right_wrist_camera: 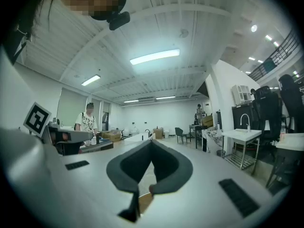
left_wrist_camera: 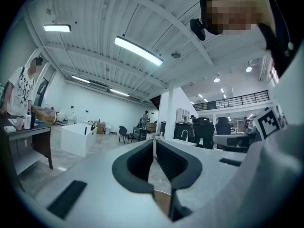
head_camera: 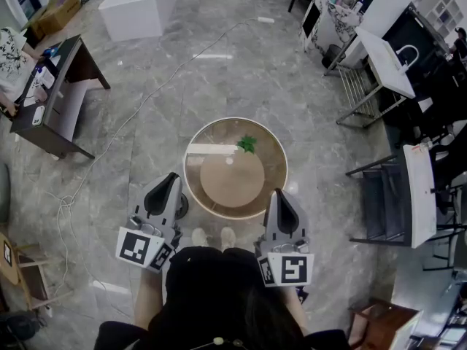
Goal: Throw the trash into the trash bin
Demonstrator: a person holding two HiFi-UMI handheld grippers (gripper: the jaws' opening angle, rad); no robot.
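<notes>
A round table [head_camera: 191, 188] with a pale rim stands on the floor just ahead of my feet. A small green crumpled piece [head_camera: 246, 144] lies on its far side, beside a white strip [head_camera: 210, 149]. No trash bin is clearly visible. My left gripper [head_camera: 172, 176] hangs at the table's near left edge, pointing level; in the left gripper view its dark jaws [left_wrist_camera: 155, 140] meet with nothing between them. My right gripper [head_camera: 278, 192] sits at the near right edge; in the right gripper view [right_wrist_camera: 151, 142] its jaws are closed and empty too. Both are well short of the green piece.
A dark desk [head_camera: 51, 100] with a person beside it stands at the left. A white counter [head_camera: 139, 6] is at the back. A cable [head_camera: 124, 126] runs across the floor. Black chairs and racks [head_camera: 387, 195] and a white sink table [head_camera: 387, 60] crowd the right.
</notes>
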